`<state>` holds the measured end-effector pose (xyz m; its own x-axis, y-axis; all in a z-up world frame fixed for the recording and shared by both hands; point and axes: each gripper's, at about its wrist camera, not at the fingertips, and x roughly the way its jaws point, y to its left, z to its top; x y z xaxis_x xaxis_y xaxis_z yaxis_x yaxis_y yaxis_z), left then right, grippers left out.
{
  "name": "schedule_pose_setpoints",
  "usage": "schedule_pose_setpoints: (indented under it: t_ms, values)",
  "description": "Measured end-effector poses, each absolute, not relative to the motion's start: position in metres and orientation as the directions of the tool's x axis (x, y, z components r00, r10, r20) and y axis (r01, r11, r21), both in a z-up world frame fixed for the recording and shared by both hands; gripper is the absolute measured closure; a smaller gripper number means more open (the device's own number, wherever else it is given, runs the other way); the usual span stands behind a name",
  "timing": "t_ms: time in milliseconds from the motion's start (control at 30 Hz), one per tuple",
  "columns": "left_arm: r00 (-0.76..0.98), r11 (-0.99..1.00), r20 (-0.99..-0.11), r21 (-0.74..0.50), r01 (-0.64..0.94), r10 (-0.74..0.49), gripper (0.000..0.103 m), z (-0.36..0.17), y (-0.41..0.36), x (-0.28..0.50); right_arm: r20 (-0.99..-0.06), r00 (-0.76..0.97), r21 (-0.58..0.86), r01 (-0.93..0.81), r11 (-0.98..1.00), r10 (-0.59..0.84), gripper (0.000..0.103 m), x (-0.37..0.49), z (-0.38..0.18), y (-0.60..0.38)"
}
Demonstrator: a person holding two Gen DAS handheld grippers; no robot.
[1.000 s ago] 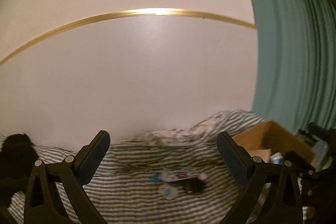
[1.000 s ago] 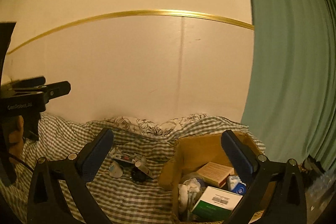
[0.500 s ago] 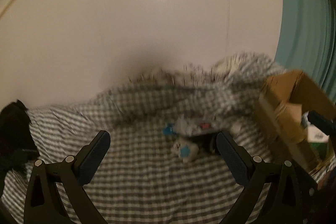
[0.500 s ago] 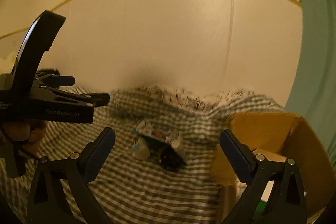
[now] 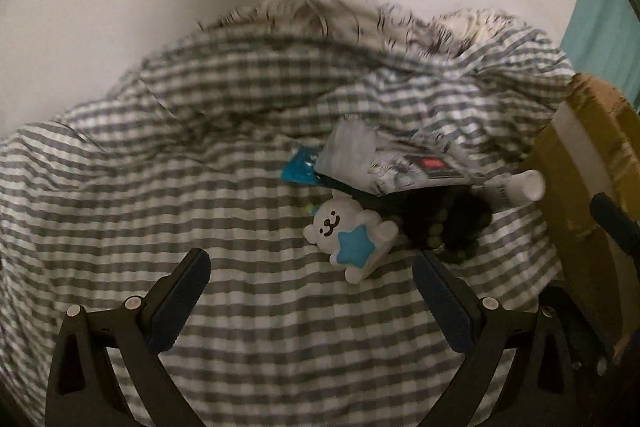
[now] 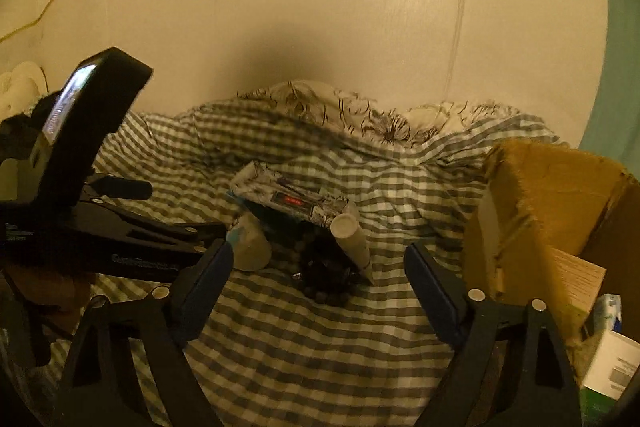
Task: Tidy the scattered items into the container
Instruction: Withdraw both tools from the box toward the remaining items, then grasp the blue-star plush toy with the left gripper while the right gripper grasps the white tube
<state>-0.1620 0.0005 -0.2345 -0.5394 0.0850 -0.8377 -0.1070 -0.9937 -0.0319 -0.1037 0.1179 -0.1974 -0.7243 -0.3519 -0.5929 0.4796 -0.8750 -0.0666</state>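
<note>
Nothing sits between the wide-spread fingers of the left gripper (image 5: 310, 291); the right gripper (image 6: 318, 273) is empty too, its jaws having just been closing a little though they stand well apart. Just ahead of the left fingers, toward the right one, lies a small white bear figure (image 5: 352, 233) with a blue star on its belly: light, hard and smooth, likely slippery, so best pinched across its body. Beyond it, directly ahead of the right fingers, a dark bead bracelet (image 6: 326, 277) lies limp on the checked bedspread (image 5: 160, 187); it should drape and wants lifting by a bunched part. A white-capped tube (image 6: 352, 239) rests against it, soft-walled, safest held near the stiff cap. Farther on lies a flat printed packet (image 6: 290, 197) with a red label I cannot read, over something blue (image 5: 300, 167). The cardboard box (image 6: 548, 203) stands to the right of the fingers, with cartons inside whose print is too small to make out.
</note>
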Motion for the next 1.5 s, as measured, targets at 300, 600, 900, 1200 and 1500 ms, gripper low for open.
schedule_pose_setpoints:
  t_ms: [300,600,900,1200,1500]
  values:
    - [-0.49,-0.99,-0.863,-0.073,-0.123,0.125,0.0,-0.269,0.008,-0.195,-0.634,-0.718,-0.044,0.405,-0.913,-0.288,0.016,-0.14,-0.22,0.116]
    - [-0.509,-0.972,-0.84,-0.085,-0.217,0.187,0.019,-0.277,0.019,-0.201,-0.647,-0.718,-0.052,0.377,-0.925,-0.257,0.034,-0.162,-0.232,0.113]
    - [-0.533,-0.959,-0.821,-0.058,-0.276,0.203,0.044,-0.266,0.023,-0.178,-0.683,-0.695,-0.067,0.363,-0.929,-0.223,0.078,-0.165,-0.237,0.111]
    - [-0.538,-0.961,-0.82,-0.051,-0.271,0.195,0.073,-0.248,0.006,-0.163,-0.657,-0.716,-0.062,0.366,-0.929,-0.238,0.081,-0.145,-0.213,0.113]
    - [-0.548,-0.964,-0.811,-0.067,-0.257,0.202,0.074,-0.229,-0.001,-0.146,-0.61,-0.745,-0.063,0.386,-0.92,-0.271,0.083,-0.118,-0.181,0.122]
